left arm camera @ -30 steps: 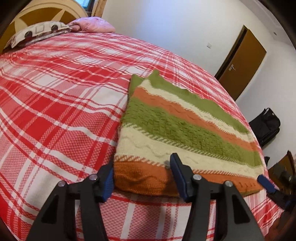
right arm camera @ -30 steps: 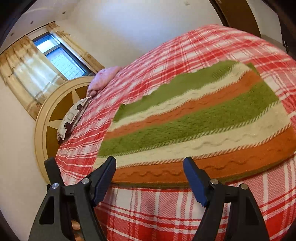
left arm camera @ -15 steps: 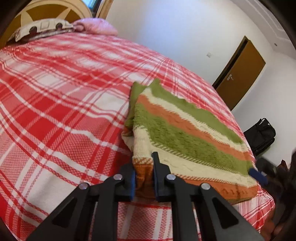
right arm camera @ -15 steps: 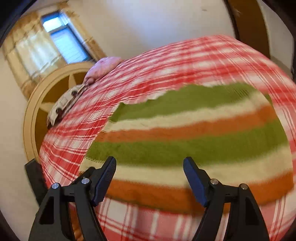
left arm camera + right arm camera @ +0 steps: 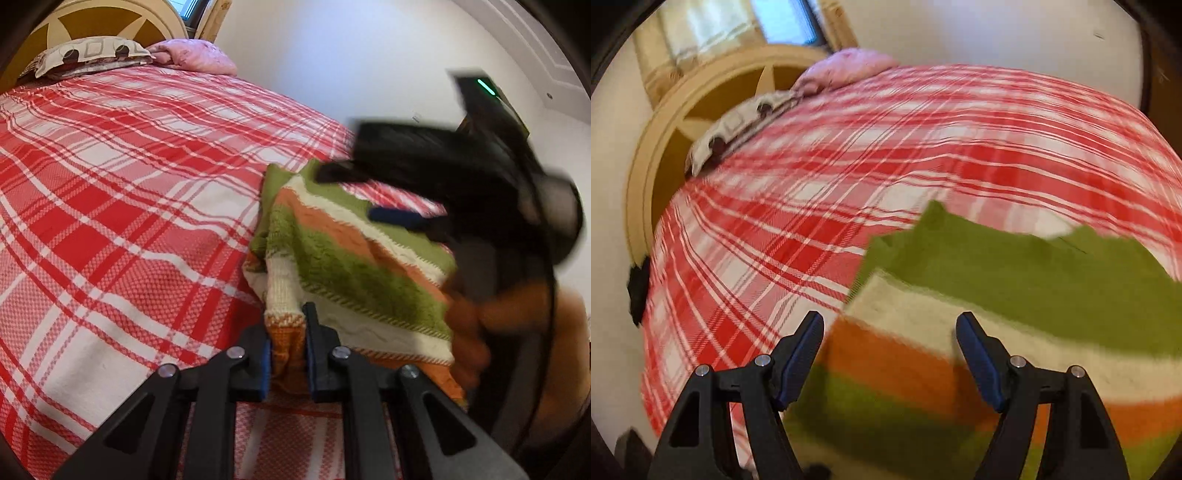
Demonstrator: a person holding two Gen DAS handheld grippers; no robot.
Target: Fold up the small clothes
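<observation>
The striped knit sweater (image 5: 354, 266), banded in green, cream and orange, lies on the red-and-white plaid bedspread (image 5: 129, 206) near the bed's close edge. The left gripper (image 5: 287, 354) has its jaws drawn narrow and pinched on the orange hem at the sweater's near left corner, where the cloth bunches up between the blue pads (image 5: 264, 369) and rises slightly off the bedspread. In the left wrist view the right gripper (image 5: 399, 218) appears as a dark blur above the sweater's far right part, one blue fingertip over the cream and orange bands, with the person's hand (image 5: 469, 339) blurred behind it. In the right wrist view the right gripper (image 5: 890, 354) has its jaws spread wide, nothing between them, hovering over the sweater's (image 5: 1015, 295) upper left area above the orange and cream stripes. At the head of the bed sit a patterned pillow (image 5: 88, 59), a pink pillow (image 5: 192, 55) and a rounded wooden headboard (image 5: 665, 147).
</observation>
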